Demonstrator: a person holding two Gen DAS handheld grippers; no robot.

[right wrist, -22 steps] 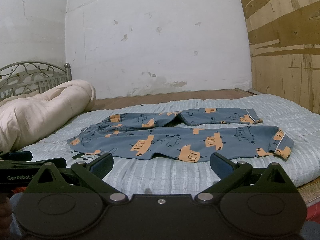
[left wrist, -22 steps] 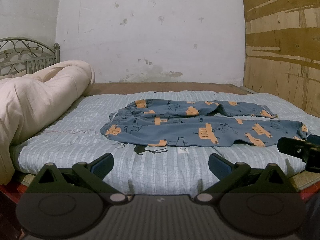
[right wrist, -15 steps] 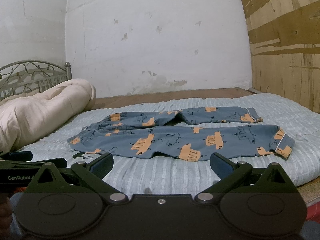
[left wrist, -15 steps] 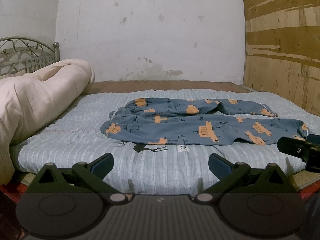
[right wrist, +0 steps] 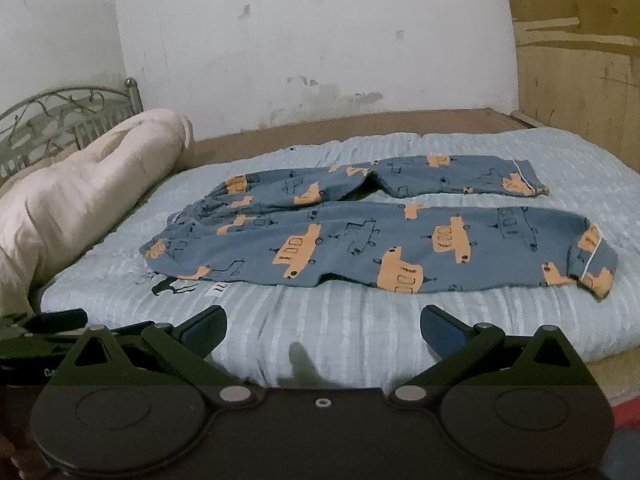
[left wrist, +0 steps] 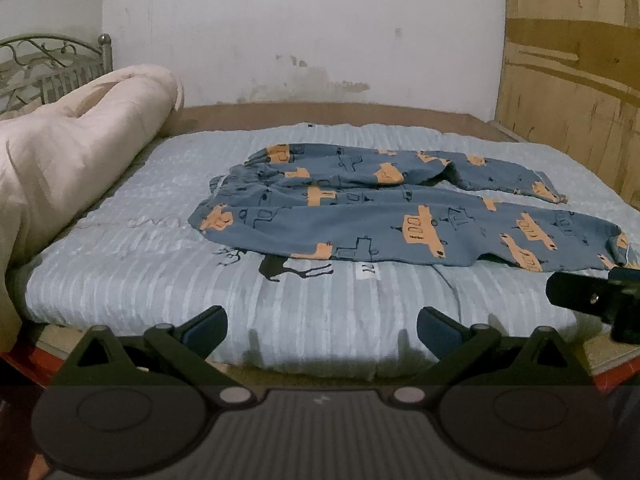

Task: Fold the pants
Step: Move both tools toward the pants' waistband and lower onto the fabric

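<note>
Blue pants [left wrist: 384, 216] with orange vehicle prints lie spread flat on the bed, waistband to the left, both legs running right. In the right wrist view the same pants [right wrist: 380, 240] show their near leg's cuff at the right. My left gripper [left wrist: 322, 332] hangs open over the bed's front edge, short of the pants, nothing between its fingers. My right gripper [right wrist: 324, 332] is open too, near the front edge and in front of the near leg. The right gripper's tip [left wrist: 592, 300] pokes into the left wrist view at the right.
A light blue striped mattress cover [left wrist: 140, 276] with a black deer print [left wrist: 288, 268] spans the bed. A rolled cream quilt [left wrist: 68, 164] lies along the left by a metal headboard [right wrist: 60, 120]. Plywood panels [left wrist: 572, 92] stand at the right, a white wall behind.
Both grippers have tilted downward and moved closer to the bed, so the pants sit lower and larger in each view. Both stay open.
</note>
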